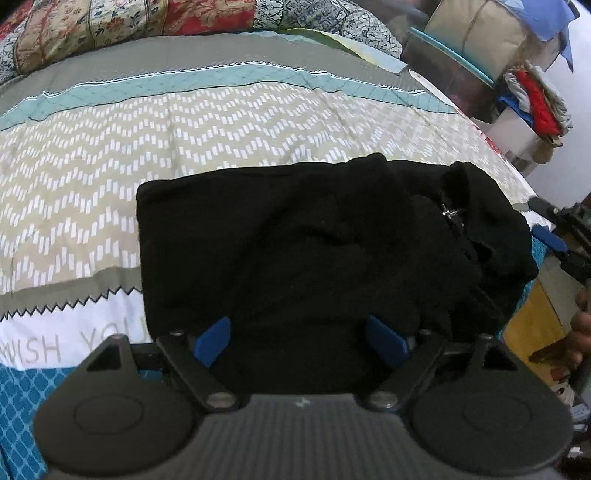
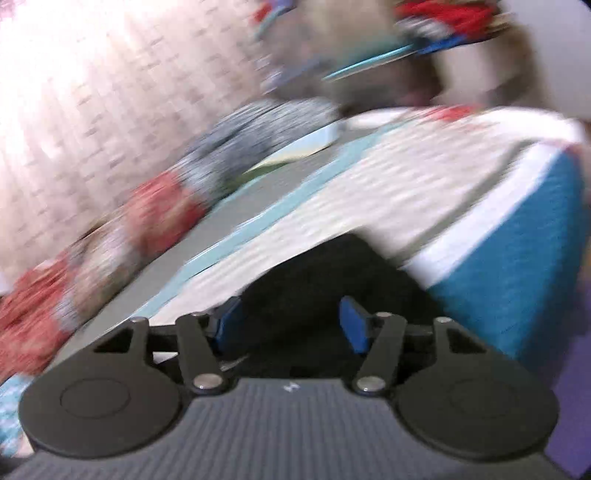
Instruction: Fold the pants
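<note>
— Your count, item by item?
— One pair of black pants (image 1: 295,251), folded. One striped bedspread (image 1: 184,147) under the pants. One patchwork quilt (image 1: 129,26) beyond the pants.
— Your grippers?
— Two: left gripper (image 1: 301,341) over the pants, right gripper (image 1: 546,229) beside them.

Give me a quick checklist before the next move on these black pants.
1. Pants folded into a compact block on the bedspread: ok.
2. Left gripper jaws open, nothing pinched: ok.
3. Right gripper jaws apart over black cloth: ok; touching it: cannot tell.
4. Zipper end flat: not ok, bunched.
5. Right wrist view sharp: not ok, blurred.
</note>
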Demonstrator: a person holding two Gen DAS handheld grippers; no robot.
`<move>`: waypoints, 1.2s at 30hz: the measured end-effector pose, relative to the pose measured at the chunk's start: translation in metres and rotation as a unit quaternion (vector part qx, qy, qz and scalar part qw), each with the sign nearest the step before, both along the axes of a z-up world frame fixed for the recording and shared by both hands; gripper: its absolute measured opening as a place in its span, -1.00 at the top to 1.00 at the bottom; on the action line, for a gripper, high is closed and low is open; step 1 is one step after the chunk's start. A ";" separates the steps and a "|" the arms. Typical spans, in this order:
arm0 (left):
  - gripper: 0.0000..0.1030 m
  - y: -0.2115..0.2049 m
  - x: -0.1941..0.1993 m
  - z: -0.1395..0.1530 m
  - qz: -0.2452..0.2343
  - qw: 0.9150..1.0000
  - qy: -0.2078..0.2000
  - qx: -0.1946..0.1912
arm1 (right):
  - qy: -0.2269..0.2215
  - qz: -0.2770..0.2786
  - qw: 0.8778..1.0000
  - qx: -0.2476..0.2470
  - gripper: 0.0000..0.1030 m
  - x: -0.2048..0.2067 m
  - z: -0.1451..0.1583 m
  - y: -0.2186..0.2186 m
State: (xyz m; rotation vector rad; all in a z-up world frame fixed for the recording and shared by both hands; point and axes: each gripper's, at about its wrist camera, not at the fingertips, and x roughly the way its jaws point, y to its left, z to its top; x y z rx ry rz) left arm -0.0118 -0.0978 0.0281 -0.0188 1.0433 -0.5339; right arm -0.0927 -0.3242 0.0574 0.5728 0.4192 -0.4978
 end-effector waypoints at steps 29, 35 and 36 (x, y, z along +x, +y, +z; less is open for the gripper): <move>-0.66 0.115 0.006 0.045 0.138 0.977 0.001 -0.163 | 0.056 0.431 0.899 -0.042 0.67 0.072 0.034 0.219; -0.67 0.130 0.009 0.015 0.162 0.973 0.047 -0.158 | 0.124 0.450 0.884 -0.016 0.63 0.103 -0.017 0.241; -0.67 0.129 0.010 0.013 0.159 0.973 0.051 -0.161 | 0.118 0.456 0.882 -0.019 0.55 0.102 -0.011 0.241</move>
